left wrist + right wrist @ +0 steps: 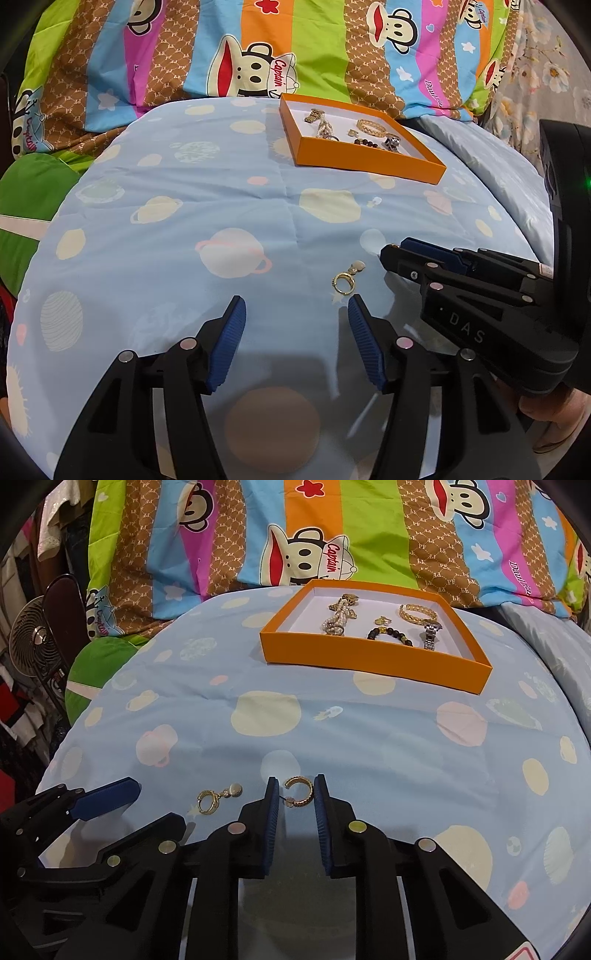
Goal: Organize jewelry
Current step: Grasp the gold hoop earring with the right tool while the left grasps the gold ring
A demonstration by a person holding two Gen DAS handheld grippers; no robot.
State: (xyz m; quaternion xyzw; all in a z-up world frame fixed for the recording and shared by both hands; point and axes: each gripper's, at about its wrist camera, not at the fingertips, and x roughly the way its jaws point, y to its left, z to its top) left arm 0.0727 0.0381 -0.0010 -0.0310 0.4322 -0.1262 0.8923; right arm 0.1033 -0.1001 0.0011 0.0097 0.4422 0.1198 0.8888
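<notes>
A gold hoop earring with a pale drop [344, 282] lies on the blue planet-print bedspread, just ahead of my left gripper's right fingertip. My left gripper [295, 304] is open and empty. The earring also shows in the right wrist view [214, 796]. My right gripper [296, 783] is partly closed around a gold open ring [300, 791], its pads close on either side; contact is unclear. The right gripper enters the left wrist view [397, 251] from the right. An orange tray [373, 662] at the back holds several jewelry pieces, among them a watch [430, 635] and bead bracelet [389, 633].
A striped cartoon-monkey quilt [295, 535] is piled behind the tray. A green cushion [33, 192] lies at the left. A fan [31, 642] and clothes stand beyond the bed's left edge. The bedspread [369, 746] slopes away at the right.
</notes>
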